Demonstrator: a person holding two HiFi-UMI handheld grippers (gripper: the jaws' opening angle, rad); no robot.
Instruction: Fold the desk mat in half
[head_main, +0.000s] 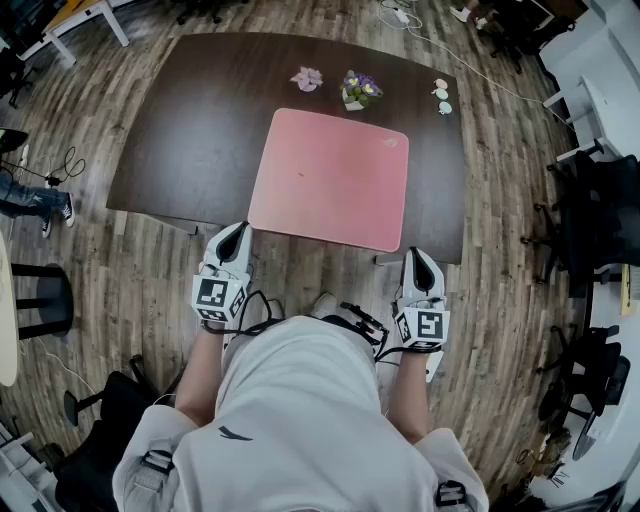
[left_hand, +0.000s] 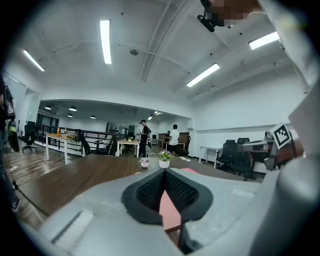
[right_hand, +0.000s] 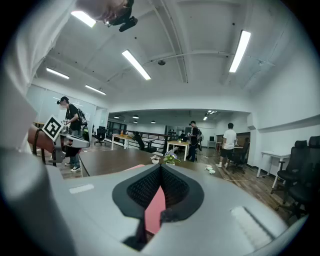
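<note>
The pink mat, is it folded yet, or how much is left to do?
Not folded yet. Done: the left gripper and the right gripper are each shut on a near corner of the pink mat. In hand: that grip; the mat lies flat on the table, not lifted. Left: probably raise the near edge, carry it to the far edge by the flower pot, then let go.

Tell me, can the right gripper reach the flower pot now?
Probably not: the right gripper is shut on the desk mat at its near corner, and the flower pot stands beyond the far edge.
</note>
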